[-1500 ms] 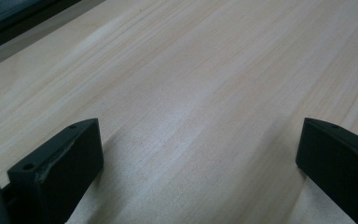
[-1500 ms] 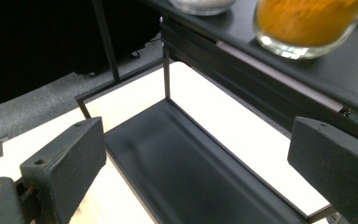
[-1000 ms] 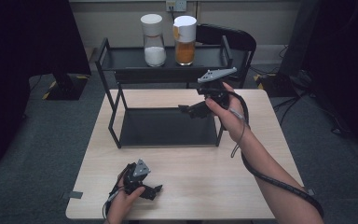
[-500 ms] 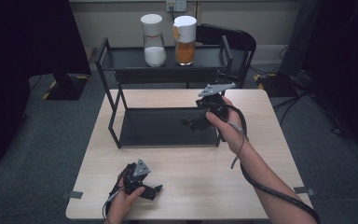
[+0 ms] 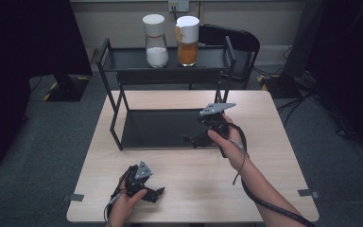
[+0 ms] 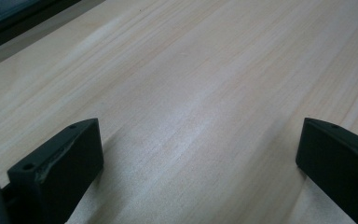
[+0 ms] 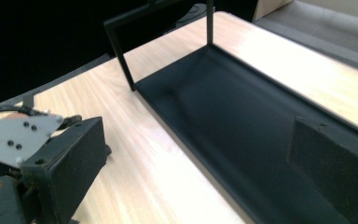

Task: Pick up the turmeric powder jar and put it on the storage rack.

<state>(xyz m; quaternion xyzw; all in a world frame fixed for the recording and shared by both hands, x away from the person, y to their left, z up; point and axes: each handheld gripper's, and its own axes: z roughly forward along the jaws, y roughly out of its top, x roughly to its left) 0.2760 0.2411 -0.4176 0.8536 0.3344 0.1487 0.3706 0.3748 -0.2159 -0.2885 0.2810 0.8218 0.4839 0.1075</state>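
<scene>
- At the middle of the wooden table [image 5: 264,113], toward its far edge, stands a black two-tier rack [image 5: 170,127]; its lower tray lies flat on the tabletop and its upper shelf sits on thin black posts.
- On the upper shelf, at about 12 o'clock from the table's centre, stand two jars with white lids: the white-filled jar [image 5: 155,41] to the left and the orange-filled jar [image 5: 187,41] just beside it at its 3 o'clock.
- The right gripper [image 5: 194,140] is held at the front right corner of the lower tray, at about 2 o'clock from the table's centre, its jaws pointing left across the tray's front edge.
- In the right gripper view the two black jaws stand wide apart with nothing between them; the tray's dark floor and one rack post lie ahead of them.
- The left gripper [image 5: 157,193] rests low on the table near the front edge, at about 7 o'clock from the centre, well apart from the rack.
- In the left gripper view its jaws are spread wide over bare wood, with nothing held between them.
- A dark chair [image 5: 236,40] stands behind the table at about 1 o'clock, beyond the rack.
</scene>
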